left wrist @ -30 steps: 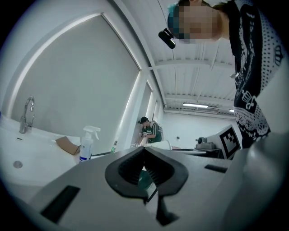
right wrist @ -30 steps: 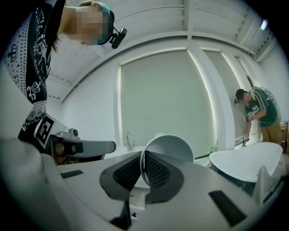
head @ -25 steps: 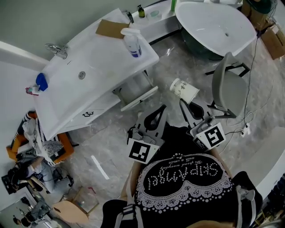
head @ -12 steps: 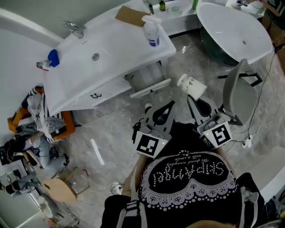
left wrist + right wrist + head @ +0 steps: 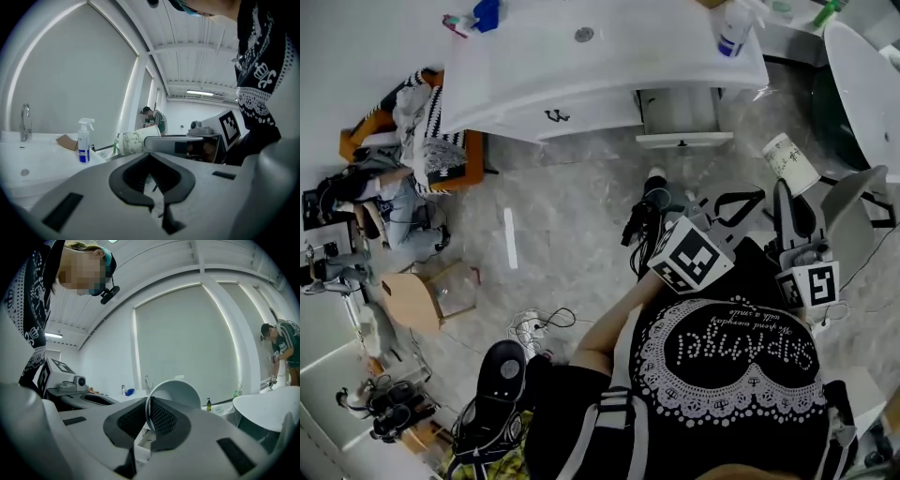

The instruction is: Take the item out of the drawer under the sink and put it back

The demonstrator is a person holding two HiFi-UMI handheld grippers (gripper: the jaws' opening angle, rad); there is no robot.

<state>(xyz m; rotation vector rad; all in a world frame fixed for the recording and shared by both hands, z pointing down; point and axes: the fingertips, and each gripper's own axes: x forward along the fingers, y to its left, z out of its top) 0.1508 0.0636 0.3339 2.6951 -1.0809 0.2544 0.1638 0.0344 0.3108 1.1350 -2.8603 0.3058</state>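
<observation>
A white paper cup [image 5: 791, 163] with a leafy print hangs by its rim from my right gripper [image 5: 784, 199], which is shut on it. In the right gripper view the cup [image 5: 176, 392] tilts with its mouth toward the camera, its rim pinched between the pads of the right gripper [image 5: 149, 411]. Under the white sink [image 5: 609, 66] the drawer [image 5: 682, 139] stands pulled out, ahead of both grippers. My left gripper [image 5: 639, 223] is lower and to the left, shut with nothing in it. The left gripper view shows the cup [image 5: 136, 142] beyond its closed jaws.
A spray bottle [image 5: 733, 26] stands on the sink's right end, with a faucet [image 5: 24, 123] and a cardboard piece [image 5: 68, 141] behind. A grey chair [image 5: 853, 216] is at my right. Bags and clutter [image 5: 403, 141] lie left of the sink. A bathtub [image 5: 265, 408] is far right.
The head view has swung, so the sink now runs along the top. The left gripper has dropped lower and forward. The cup stays in the right gripper.
</observation>
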